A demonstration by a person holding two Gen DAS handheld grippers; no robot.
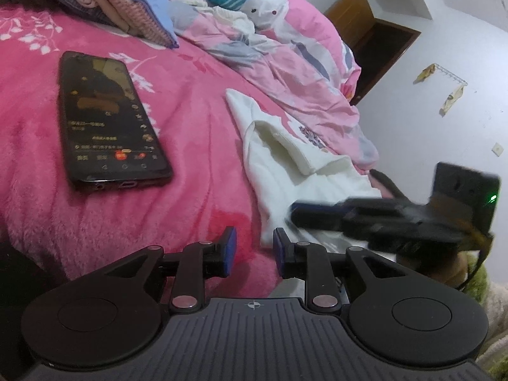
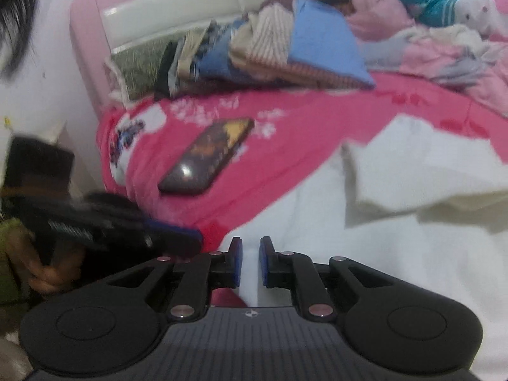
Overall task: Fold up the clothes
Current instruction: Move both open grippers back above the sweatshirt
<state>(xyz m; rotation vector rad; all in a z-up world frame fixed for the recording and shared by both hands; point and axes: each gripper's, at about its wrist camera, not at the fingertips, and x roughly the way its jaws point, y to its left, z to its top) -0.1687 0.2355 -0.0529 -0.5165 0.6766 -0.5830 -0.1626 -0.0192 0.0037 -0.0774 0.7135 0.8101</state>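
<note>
A white fleece garment (image 1: 279, 171) with a folded sleeve and a dark print lies on the pink blanket (image 1: 190, 127); it fills the right of the right wrist view as the white garment (image 2: 381, 238). My left gripper (image 1: 255, 247) hovers over the blanket just left of the garment's near edge, open a little with nothing between its pads. My right gripper (image 2: 250, 258) sits at the garment's left edge, its pads a narrow gap apart with white cloth showing in the gap; blur hides whether they press on it. Each gripper shows blurred in the other's view: right gripper (image 1: 293, 216), left gripper (image 2: 193, 238).
A black phone (image 1: 111, 120) with its screen lit lies on the blanket left of the garment. Folded clothes (image 2: 254, 47) lean stacked against the pink headboard (image 2: 158, 9). A crumpled pink quilt (image 1: 285, 47) and a plush toy (image 2: 476, 9) lie behind. A wooden door (image 1: 381, 47) stands beyond the bed.
</note>
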